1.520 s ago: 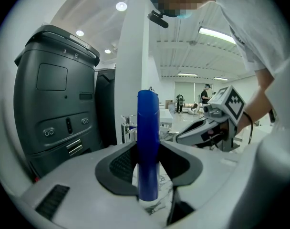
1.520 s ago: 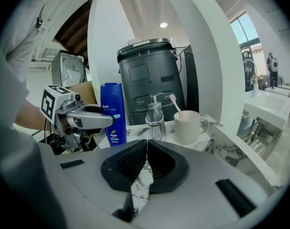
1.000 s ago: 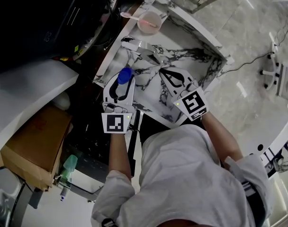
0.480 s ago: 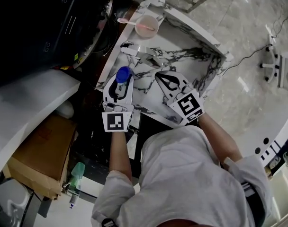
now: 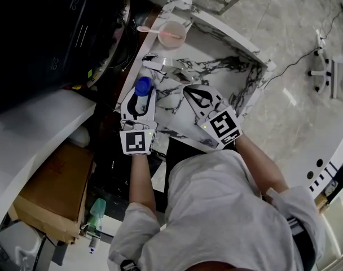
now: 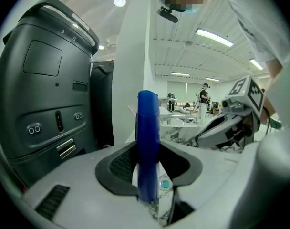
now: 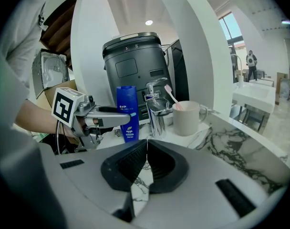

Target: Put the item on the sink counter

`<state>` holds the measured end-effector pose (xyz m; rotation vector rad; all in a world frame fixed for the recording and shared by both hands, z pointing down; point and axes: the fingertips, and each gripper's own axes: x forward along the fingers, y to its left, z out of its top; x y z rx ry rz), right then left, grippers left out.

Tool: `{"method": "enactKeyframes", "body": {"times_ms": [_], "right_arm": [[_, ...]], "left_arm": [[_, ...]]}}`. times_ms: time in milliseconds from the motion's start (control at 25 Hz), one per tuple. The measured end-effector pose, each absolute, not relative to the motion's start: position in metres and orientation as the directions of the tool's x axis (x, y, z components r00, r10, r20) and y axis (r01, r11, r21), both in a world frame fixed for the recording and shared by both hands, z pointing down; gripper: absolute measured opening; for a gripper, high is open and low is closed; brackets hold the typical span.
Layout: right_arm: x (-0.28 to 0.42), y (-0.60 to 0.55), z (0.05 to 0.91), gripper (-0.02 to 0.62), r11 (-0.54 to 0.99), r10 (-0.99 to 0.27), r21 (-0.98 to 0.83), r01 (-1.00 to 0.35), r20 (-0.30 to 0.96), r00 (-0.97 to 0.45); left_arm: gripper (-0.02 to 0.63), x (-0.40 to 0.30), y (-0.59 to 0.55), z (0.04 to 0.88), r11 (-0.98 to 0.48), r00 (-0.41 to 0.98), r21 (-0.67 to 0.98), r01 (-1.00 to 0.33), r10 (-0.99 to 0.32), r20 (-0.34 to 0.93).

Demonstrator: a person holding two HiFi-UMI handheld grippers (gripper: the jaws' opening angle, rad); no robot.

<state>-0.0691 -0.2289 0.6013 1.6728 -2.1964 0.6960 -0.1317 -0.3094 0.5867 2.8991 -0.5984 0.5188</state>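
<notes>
Bottle point(image 5: 143, 86) stands upright, clamped in the left gripper point(image 5: 139, 99) at the left edge of the surface point(image 5: 222, 75), going by the head view. Left gripper view: jaws grip its blue body squarely. Right gripper view: right gripper point(image 7: 146, 149) is pinched together and empty, and the bottle's base looks about down beside the faucet point(image 7: 157, 111). I'd lower it straight, then let go gently.

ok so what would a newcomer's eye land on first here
First the blue bottle, gripped upright by the left gripper at the left edge of the black-veined white marble counter. Next comes the right gripper beside it, jaws shut and empty. Then the pale mug holding a pink toothbrush, by the chrome tap at the counter's far end.
</notes>
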Motion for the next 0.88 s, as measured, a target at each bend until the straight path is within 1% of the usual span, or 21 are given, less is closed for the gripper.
{"method": "enactKeyframes", "body": {"times_ms": [440,880], "right_arm": [[-0.069,-0.231,0.603,0.005,0.197,-0.815,-0.198,-0.96,0.512,-0.273],[-0.082,-0.229,0.599,0.005,0.238,-0.802,-0.189,-0.953,0.516,-0.302]], "left_arm": [[0.152,-0.127,-0.319,0.592,-0.917,0.87,0.068,-0.394,-0.348,0.35],[0.152,-0.133,-0.316,0.591,-0.917,0.876,0.077,-0.393,-0.347,0.334]]}}
